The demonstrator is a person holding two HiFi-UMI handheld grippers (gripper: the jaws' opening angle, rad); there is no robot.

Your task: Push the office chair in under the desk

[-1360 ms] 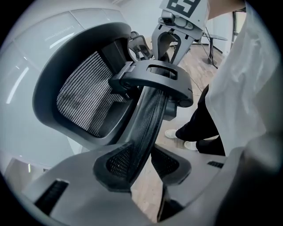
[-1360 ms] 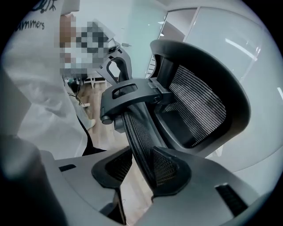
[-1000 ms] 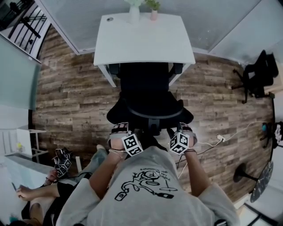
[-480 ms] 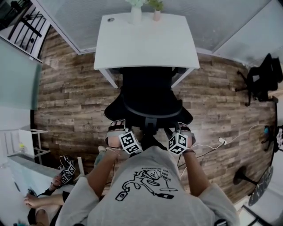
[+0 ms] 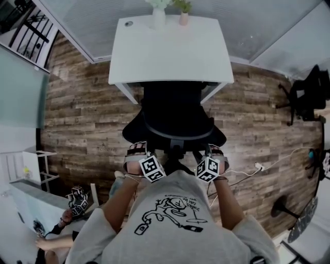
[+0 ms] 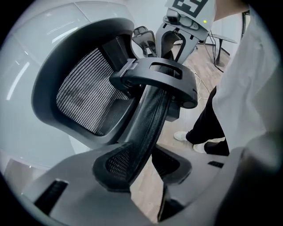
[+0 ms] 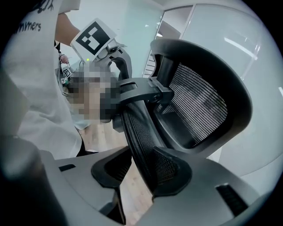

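Left gripper (image 5: 136, 150) and right gripper (image 5: 216, 151), jaws spread, loosely straddle the black mesh office chair's (image 5: 172, 111) top rim; the left's just widened.

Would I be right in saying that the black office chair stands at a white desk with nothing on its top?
Not quite: the head view shows two small potted plants at the far edge of the white desk. The black office chair does stand at it.
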